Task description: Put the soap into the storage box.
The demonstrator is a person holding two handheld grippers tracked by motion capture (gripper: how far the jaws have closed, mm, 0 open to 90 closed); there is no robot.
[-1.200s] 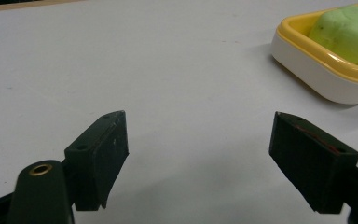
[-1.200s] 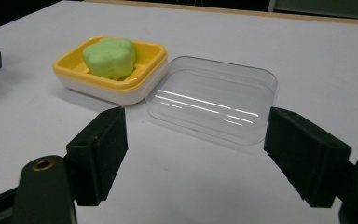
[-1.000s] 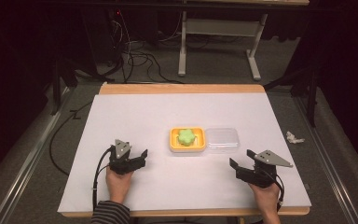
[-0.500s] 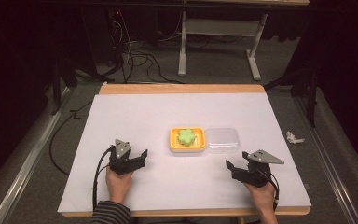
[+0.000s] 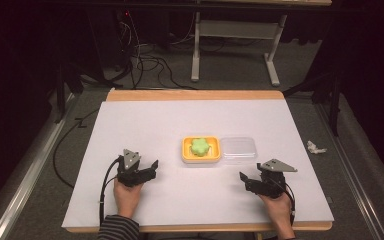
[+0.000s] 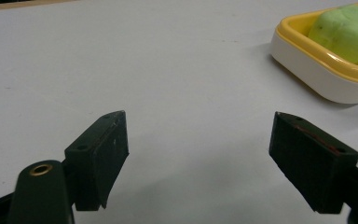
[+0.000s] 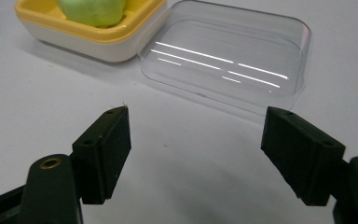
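A yellow-rimmed white dish (image 5: 200, 156) sits mid-table with a green flower-shaped lump (image 5: 199, 146) in it. A clear plastic lid (image 5: 238, 149) lies flat against the dish's right side. My left gripper (image 5: 152, 168) rests on the table to the dish's lower left, open and holding nothing. In the left gripper view its jaws (image 6: 198, 140) stand wide apart, with the dish (image 6: 317, 70) and the green lump (image 6: 349, 30) at the upper right. My right gripper (image 5: 245, 181) is open below the lid. In the right gripper view, the lid (image 7: 228, 56) lies just beyond the right gripper (image 7: 196, 130), and the dish (image 7: 88, 39) is at the upper left.
The table is covered by a white sheet (image 5: 180, 125) with a wooden edge (image 5: 195, 95) at the far side. A crumpled white scrap (image 5: 315, 147) lies on the floor to the right. Cables and a stand's legs (image 5: 230, 55) are beyond the table.
My right gripper has shifted a little to the left, closer to the lid. The left gripper, the dish and the lid have stayed put.
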